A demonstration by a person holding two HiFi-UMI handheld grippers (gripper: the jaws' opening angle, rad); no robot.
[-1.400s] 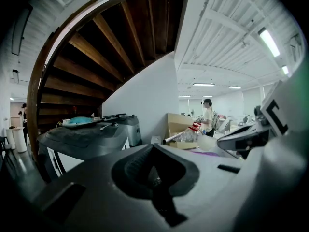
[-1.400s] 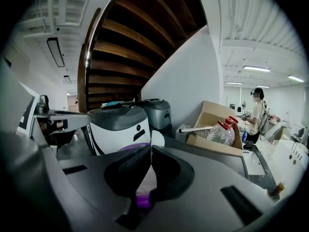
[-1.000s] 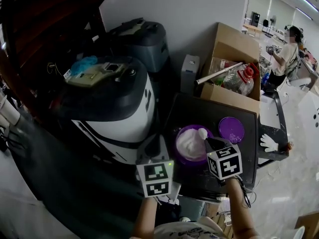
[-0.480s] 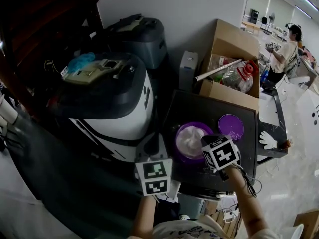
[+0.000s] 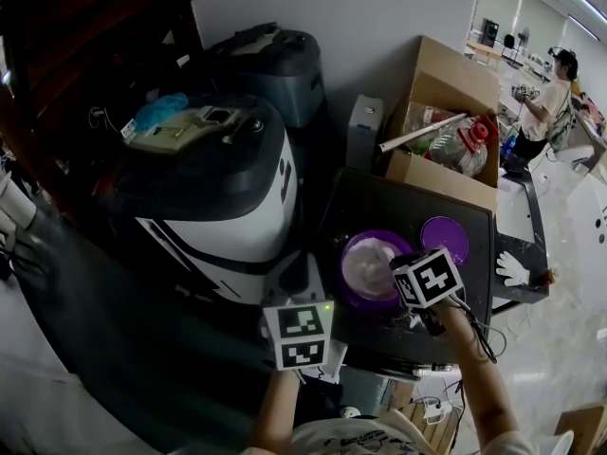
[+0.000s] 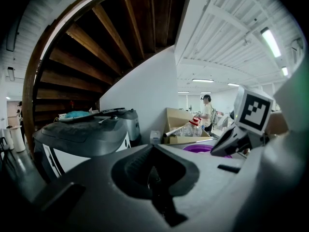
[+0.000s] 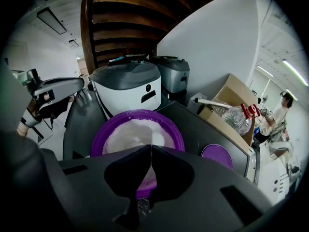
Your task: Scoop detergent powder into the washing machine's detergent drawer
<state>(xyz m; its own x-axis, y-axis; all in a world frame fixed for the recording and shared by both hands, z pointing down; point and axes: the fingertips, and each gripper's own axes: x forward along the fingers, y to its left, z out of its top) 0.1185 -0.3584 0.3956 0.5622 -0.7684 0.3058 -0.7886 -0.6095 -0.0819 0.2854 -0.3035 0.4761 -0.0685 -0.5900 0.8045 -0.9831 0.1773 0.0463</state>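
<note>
A purple tub (image 5: 372,269) of white detergent powder (image 7: 130,132) stands on a dark table (image 5: 379,202), right of the white and black washing machine (image 5: 223,192). My right gripper (image 5: 406,271) (image 7: 150,148) hangs over the tub's near rim. It is shut on a white scoop (image 7: 156,138), whose bowl lies in the powder. My left gripper (image 5: 299,297) (image 6: 153,175) stays low between the machine and the table, jaws together with nothing visible between them. From here I cannot make out the detergent drawer.
The tub's purple lid (image 5: 444,238) lies flat to its right. Behind the table sits an open cardboard box (image 5: 446,136) with a plastic bottle. A second grey machine (image 5: 270,64) stands by the wall. A person (image 5: 545,107) works far off.
The right gripper has brought the scoop down from above the tub into the powder and drawn back towards me. The left gripper has hardly moved.
</note>
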